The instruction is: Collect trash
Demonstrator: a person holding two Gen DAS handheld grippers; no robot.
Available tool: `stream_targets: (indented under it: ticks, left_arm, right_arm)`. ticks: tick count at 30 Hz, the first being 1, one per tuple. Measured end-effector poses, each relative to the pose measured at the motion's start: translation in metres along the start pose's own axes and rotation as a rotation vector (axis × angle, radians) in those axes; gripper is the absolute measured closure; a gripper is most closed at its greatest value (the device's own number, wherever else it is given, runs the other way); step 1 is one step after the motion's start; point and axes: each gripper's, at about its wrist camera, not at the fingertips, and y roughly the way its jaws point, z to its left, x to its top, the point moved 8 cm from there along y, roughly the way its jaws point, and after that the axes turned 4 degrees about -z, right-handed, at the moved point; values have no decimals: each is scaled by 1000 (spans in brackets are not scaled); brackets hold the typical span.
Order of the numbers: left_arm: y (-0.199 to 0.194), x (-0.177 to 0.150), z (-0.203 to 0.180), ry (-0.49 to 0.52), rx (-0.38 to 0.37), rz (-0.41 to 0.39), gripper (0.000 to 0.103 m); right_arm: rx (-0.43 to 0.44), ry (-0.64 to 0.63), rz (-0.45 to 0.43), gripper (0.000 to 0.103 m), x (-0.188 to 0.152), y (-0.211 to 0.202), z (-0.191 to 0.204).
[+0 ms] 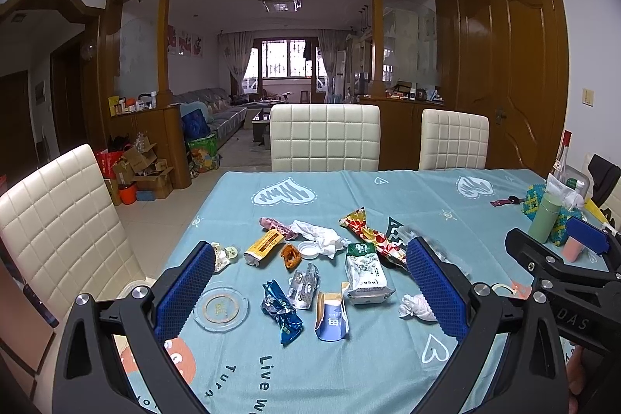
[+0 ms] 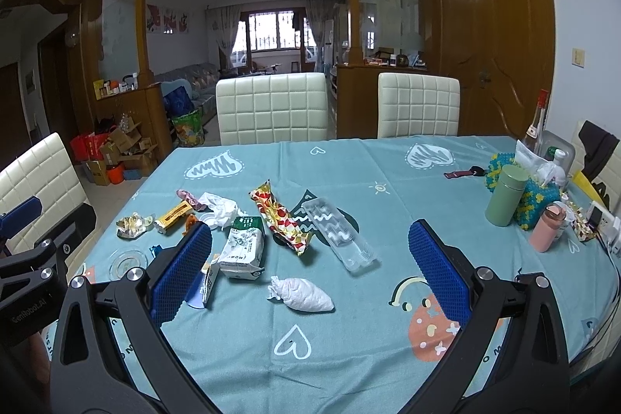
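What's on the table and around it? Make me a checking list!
Surface: table with a teal tablecloth, printed hearts.
Job's things: wrappers, a crumpled tissue, clear plastic tray, white pack, red-yellow wrapper, all loose mid-table.
Clutter: green flask, pink cup, glass bottle, glass ashtray.
Grippers: left gripper and right gripper both open, holding nothing.
Cables: dark cable at the table's right edge.
Surroundings: white chairs, wooden door, cardboard boxes.
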Motion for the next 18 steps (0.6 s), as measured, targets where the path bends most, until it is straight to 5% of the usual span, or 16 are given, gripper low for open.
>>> stream_targets:
  ticks: [18]
  left_arm:
    - [2,-3,1,-2,5,18,7]
  right_arm:
    - [3,1,8,3,-3,0,-1]
